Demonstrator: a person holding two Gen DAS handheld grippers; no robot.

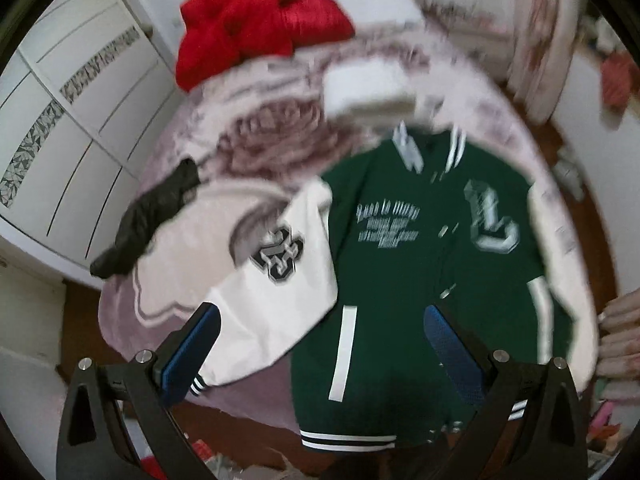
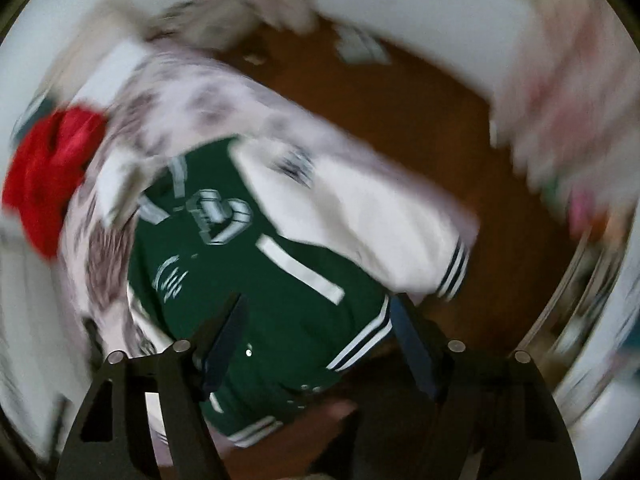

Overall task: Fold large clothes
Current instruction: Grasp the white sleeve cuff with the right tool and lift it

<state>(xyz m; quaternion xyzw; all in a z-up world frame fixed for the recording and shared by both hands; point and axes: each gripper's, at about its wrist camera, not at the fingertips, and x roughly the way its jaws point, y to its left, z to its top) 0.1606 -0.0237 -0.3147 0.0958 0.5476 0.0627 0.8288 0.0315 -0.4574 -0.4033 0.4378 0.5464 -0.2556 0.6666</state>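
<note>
A green varsity jacket [image 1: 420,248] with white sleeves lies face up on a pink floral blanket [image 1: 260,136]. Its one white sleeve [image 1: 276,292] is laid across beside the body. My left gripper [image 1: 320,320] hangs above the jacket's lower half, open, with blue pads [image 1: 192,352] and nothing between them. In the right wrist view the same jacket [image 2: 248,280] shows blurred, with the other white sleeve [image 2: 360,216] spread toward the floor side. My right gripper [image 2: 316,312] stands open over the striped hem [image 2: 360,340], holding nothing.
A red garment [image 1: 256,28] is piled at the far end of the blanket, a black garment [image 1: 148,216] lies at its left edge. White wardrobe doors [image 1: 68,112] stand left. A person's fingers [image 1: 620,332] show at the right edge. Brown floor [image 2: 420,120] surrounds the bed.
</note>
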